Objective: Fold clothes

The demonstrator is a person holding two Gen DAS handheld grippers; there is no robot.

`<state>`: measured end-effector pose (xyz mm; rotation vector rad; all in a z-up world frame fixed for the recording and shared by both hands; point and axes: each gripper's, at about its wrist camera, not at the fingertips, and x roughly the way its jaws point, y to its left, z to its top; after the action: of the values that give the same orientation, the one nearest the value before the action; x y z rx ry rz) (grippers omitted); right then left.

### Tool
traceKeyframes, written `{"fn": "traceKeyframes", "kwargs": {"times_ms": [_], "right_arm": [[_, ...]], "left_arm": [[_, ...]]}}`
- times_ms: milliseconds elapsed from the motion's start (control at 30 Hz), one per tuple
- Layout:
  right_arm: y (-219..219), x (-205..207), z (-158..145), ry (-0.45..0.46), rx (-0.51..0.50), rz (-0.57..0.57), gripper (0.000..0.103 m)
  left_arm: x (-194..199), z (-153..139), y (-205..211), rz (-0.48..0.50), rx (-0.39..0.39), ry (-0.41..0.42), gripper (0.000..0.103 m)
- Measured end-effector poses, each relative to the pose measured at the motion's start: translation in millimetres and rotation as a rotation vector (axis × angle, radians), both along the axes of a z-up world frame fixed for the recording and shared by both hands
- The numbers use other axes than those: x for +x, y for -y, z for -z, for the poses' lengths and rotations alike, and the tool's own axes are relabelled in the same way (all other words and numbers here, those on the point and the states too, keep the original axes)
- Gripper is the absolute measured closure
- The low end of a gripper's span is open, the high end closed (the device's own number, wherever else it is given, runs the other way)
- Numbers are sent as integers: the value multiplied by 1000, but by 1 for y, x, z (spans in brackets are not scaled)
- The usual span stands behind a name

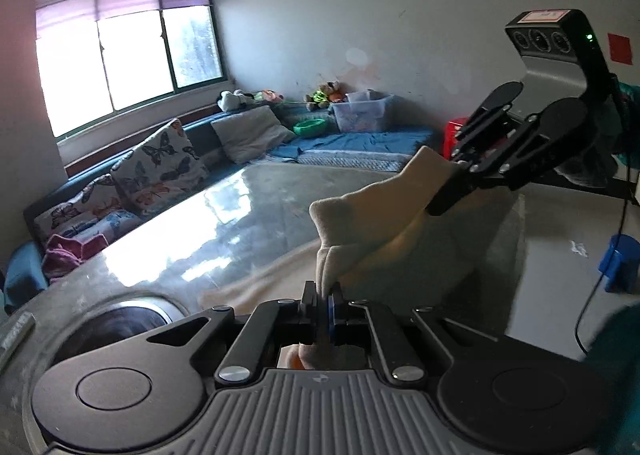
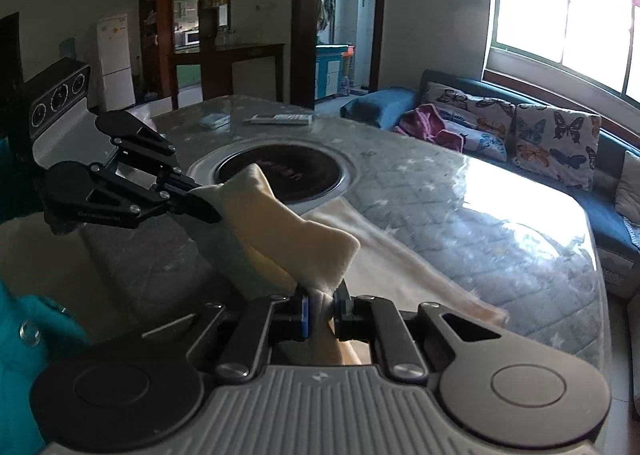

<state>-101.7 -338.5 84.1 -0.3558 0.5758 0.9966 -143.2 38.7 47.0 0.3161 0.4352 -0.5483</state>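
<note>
**Both tongs pinching one cream cloth above the counter**

Left tongs point(image 1: 326, 309) — nearest the lens in the left wrist view — are clamping tight on a bunched edge of the cream cloth point(image 1: 360, 223), with fabric poking back between the blue pads. Right tongs point(image 2: 322, 305) are gripping the same cloth point(image 2: 296, 231) the same way, jaws closed on a gathered corner. The cloth is hanging lifted between the two, folded over itself, while its lower part is trailing down and lying flat on the counter point(image 2: 460, 207). A round inset burner point(image 2: 280, 175) is sitting in the counter just behind the cloth. Beyond — a sofa point(image 2: 520, 127) with butterfly cushions is running under the window point(image 1: 124, 59).
</note>
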Motion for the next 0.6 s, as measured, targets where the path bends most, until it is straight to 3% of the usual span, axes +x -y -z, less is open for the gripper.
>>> {"fn": "traceKeyframes", "kwargs": {"times_ms": [267,467,600], "right_arm": [[-22,82,0,12,-36,53,93],[-45,152,55,-94,-64,191,87],[-44,163,86,-130,-34,280,81]], "left_arm": [[89,6,8,-53,10,-27,97],[162,47,22,-160,27,-136,97],[183,69,18,-225,20,-194,93]]}}
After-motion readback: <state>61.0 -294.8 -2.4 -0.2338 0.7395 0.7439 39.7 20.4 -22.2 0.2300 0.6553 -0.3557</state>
